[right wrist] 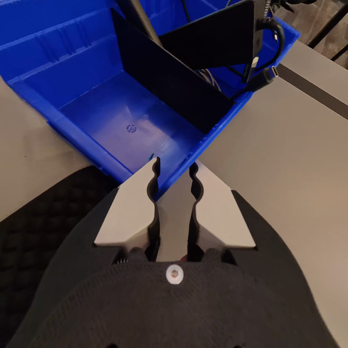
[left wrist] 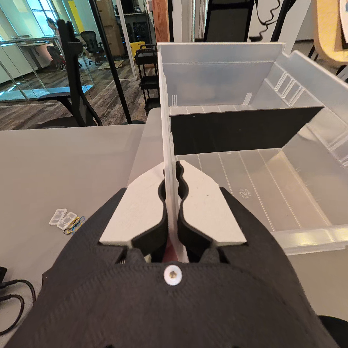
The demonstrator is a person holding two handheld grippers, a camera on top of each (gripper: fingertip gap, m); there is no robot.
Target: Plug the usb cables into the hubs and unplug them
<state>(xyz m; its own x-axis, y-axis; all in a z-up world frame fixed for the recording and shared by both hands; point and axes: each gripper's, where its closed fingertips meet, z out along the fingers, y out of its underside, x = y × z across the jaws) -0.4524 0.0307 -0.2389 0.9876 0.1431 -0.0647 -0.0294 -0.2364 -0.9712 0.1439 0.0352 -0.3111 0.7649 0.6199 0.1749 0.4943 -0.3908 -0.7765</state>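
Observation:
My left gripper (left wrist: 171, 165) is shut on the left side wall (left wrist: 165, 131) of a clear plastic bin. The wall runs upright between the jaws. A black divider (left wrist: 235, 131) crosses this bin, and I see no cable or hub in it. My right gripper (right wrist: 175, 162) is open and empty over the near corner of a blue bin (right wrist: 66, 56). The bin's right wall passes between the fingers. At the blue bin's far right corner a black cable with a USB-C plug (right wrist: 271, 72) hangs over the rim. It is beside a slim dark hub-like box (right wrist: 257, 37).
Black dividers (right wrist: 160, 75) split the blue bin, and a braided cable (right wrist: 209, 75) lies behind them. On the grey table (left wrist: 66, 169) left of the clear bin lie small clear cases (left wrist: 63, 220) and coloured bands (left wrist: 75, 226). Black cables (left wrist: 17, 305) lie at the near left. A black mat (right wrist: 37, 207) lies by the blue bin. Tip to tip, the grippers are about 60 cm apart.

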